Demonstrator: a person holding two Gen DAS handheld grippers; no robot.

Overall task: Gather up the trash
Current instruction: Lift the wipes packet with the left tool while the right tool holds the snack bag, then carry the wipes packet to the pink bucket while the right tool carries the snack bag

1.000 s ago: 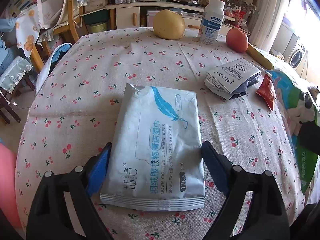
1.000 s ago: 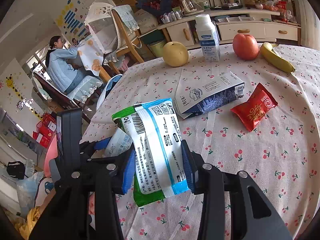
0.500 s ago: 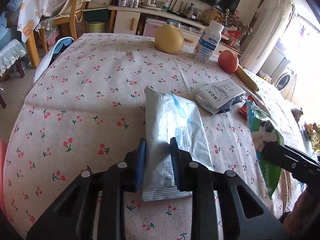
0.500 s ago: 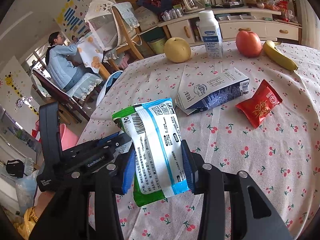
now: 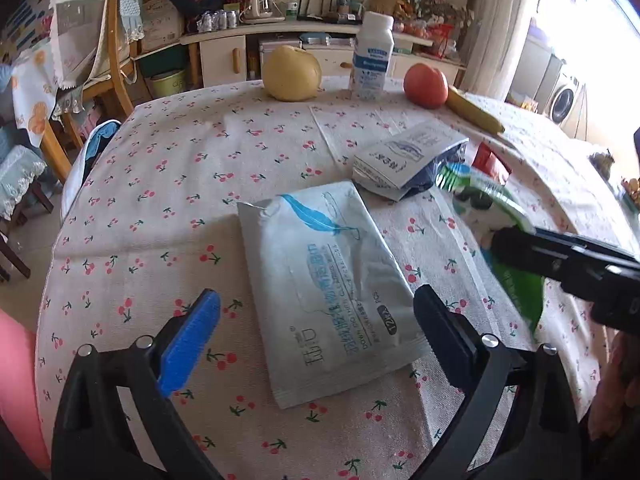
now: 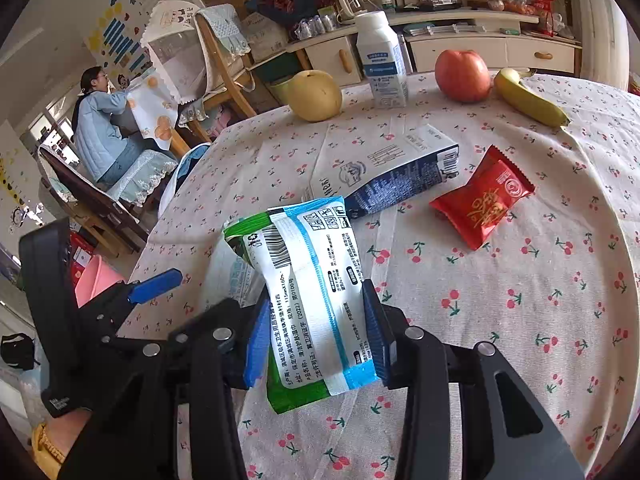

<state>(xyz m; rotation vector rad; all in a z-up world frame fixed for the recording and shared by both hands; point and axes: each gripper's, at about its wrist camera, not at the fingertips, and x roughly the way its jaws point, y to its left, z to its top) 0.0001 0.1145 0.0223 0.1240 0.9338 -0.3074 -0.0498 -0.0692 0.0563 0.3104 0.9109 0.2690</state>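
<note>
A silver-blue wipes packet (image 5: 328, 288) lies flat on the cherry-print tablecloth (image 5: 168, 184). My left gripper (image 5: 316, 328) straddles its near end, jaws opening wide, pads clear of it. My right gripper (image 6: 316, 332) is shut on a green and white wipes pack (image 6: 312, 292), held upright above the cloth; that green pack (image 5: 496, 216) shows at the right of the left wrist view. A flattened milk carton (image 6: 384, 176) and a red snack wrapper (image 6: 484, 200) lie farther back. The left gripper (image 6: 156, 280) appears at the left of the right wrist view.
A pear (image 5: 292, 72), a white bottle (image 5: 372, 60), an apple (image 5: 426, 84) and a banana (image 5: 474, 114) stand along the table's far edge. A wooden chair (image 5: 100, 60) and cabinets are beyond. A person (image 6: 104, 120) sits far left. A pink bin (image 6: 96, 280) is below the table edge.
My left gripper had closed on the silver-blue packet and lifted its end; now the jaws stand wide and the packet lies flat again, turned slightly. The right gripper keeps its pack.
</note>
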